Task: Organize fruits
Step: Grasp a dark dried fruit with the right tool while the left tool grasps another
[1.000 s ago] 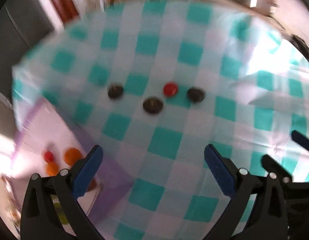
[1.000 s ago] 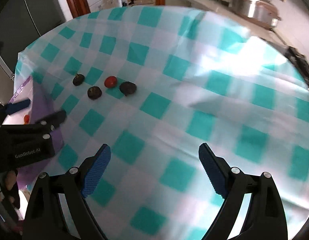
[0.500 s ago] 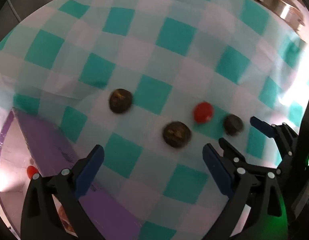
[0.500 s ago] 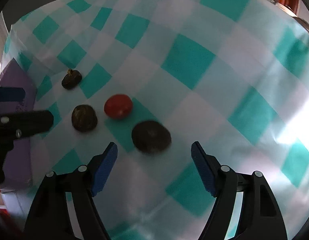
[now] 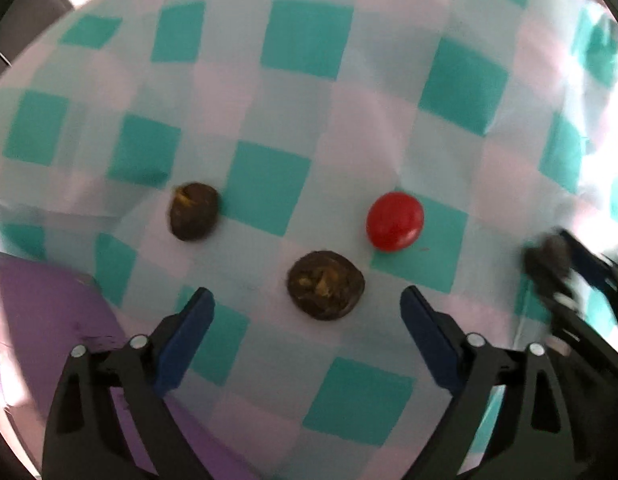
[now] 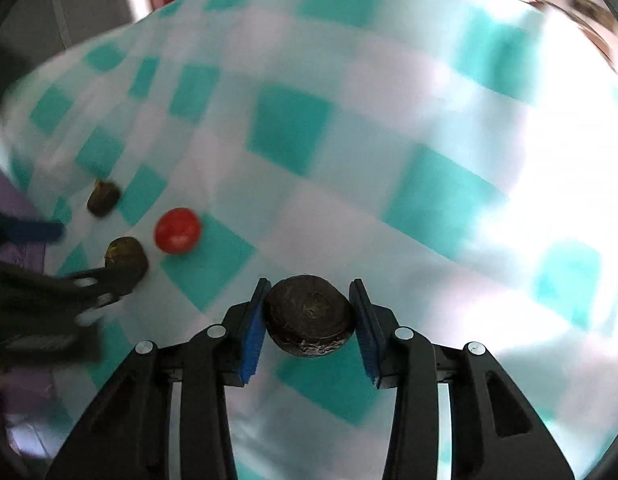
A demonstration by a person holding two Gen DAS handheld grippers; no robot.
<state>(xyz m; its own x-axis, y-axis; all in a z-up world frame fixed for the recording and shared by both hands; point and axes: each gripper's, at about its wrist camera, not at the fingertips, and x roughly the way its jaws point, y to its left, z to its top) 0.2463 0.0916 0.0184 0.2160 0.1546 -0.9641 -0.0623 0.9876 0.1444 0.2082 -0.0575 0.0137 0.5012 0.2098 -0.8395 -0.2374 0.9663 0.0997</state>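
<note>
On the teal-and-white checked cloth lie a red fruit [image 5: 394,221] and two dark brown wrinkled fruits [image 5: 326,290] [image 5: 193,211]. My left gripper [image 5: 307,314] is open, with the nearer dark fruit just ahead between its fingers. My right gripper [image 6: 309,318] is shut on a third dark brown fruit [image 6: 309,316]. It shows blurred at the right edge of the left wrist view [image 5: 549,258]. The right wrist view also shows the red fruit [image 6: 177,231] and the two dark fruits [image 6: 125,254] [image 6: 103,198] at left.
A purple box [image 5: 33,320] sits at the lower left of the left wrist view, close to my left finger. The checked cloth [image 6: 389,140] stretches far and right. Furniture and a doorway lie beyond the table's far edge.
Both grippers have moved in toward the fruits. My right gripper has closed on the rightmost dark fruit. My left gripper has come down over the middle dark fruit, still open.
</note>
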